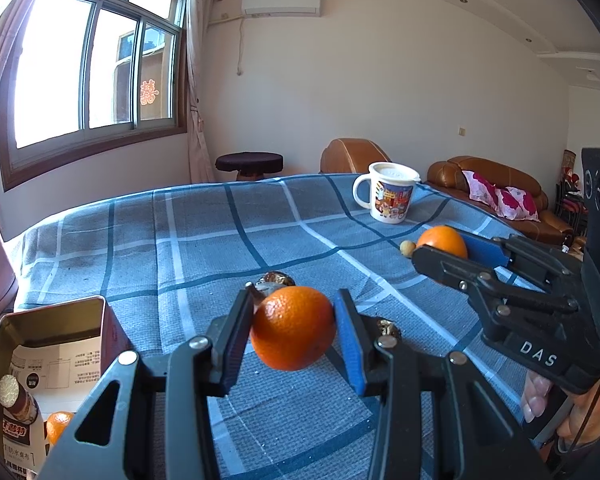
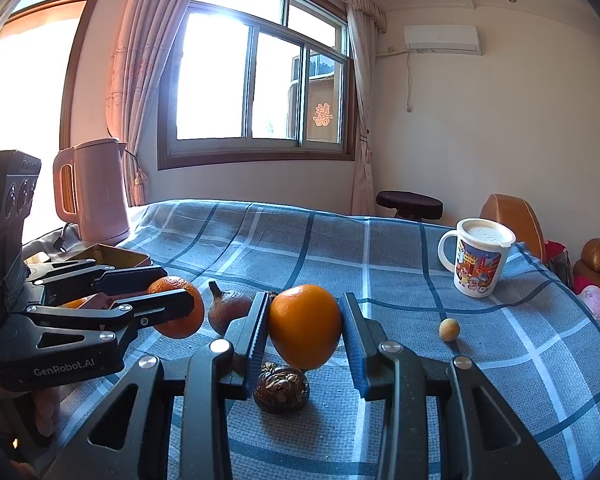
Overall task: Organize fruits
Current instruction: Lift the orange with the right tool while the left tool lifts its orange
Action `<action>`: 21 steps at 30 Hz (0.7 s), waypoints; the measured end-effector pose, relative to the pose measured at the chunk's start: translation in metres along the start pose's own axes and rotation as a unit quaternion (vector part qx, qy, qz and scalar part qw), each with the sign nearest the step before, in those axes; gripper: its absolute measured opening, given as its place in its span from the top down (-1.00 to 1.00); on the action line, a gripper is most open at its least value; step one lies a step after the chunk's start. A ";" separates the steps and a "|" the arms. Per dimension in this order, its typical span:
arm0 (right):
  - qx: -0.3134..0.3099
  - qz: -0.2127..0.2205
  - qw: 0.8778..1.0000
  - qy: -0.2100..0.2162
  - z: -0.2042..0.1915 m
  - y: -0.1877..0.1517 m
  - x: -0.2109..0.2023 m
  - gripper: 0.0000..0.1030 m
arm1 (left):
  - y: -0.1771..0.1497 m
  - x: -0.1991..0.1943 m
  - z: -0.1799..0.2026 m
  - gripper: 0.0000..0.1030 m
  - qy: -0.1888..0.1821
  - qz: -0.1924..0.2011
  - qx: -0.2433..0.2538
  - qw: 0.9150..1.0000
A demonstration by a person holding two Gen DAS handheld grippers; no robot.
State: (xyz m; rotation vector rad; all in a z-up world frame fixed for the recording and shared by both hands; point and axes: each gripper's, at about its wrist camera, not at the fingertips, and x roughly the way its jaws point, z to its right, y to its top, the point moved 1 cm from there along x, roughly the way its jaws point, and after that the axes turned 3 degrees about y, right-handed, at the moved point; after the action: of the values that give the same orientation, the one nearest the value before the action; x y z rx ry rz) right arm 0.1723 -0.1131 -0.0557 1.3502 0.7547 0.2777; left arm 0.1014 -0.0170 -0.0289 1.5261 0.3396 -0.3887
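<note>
Both fingers [image 1: 294,330] [image 2: 305,330] clench oranges [image 1: 293,328] [image 2: 305,327]; dark knobbly fruit [image 2: 281,387] below, tin [image 1: 52,344] at left.

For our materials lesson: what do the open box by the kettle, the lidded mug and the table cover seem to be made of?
Box: likely metal tin, its gold inner walls shiny and reflective.
Mug: glossy white with a printed cartoon, ceramic or hard plastic; the look leaves it open.
Cover: woven cloth, matte blue check, with visible folds.

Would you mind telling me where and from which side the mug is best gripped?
Grip the mug by its handle, coming from the window side: it stands upright, a lid covers its mouth so the rim offers no hold, and the handle juts out toward the kettle.
</note>
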 end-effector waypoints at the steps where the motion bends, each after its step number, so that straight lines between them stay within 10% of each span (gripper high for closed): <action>1: 0.000 0.002 1.000 0.000 0.000 0.000 -0.001 0.28 | 0.000 0.000 0.000 0.16 0.000 0.001 0.000 1.000; 21: 0.006 0.030 1.000 0.007 0.002 0.000 -0.011 0.28 | -0.003 -0.020 0.003 0.16 0.015 0.041 0.012 0.999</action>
State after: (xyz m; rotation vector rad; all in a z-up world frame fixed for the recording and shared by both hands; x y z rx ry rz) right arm 0.1660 -0.1209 -0.0518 1.3844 0.7291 0.3308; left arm 0.0821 -0.0196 -0.0223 1.5651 0.2965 -0.3066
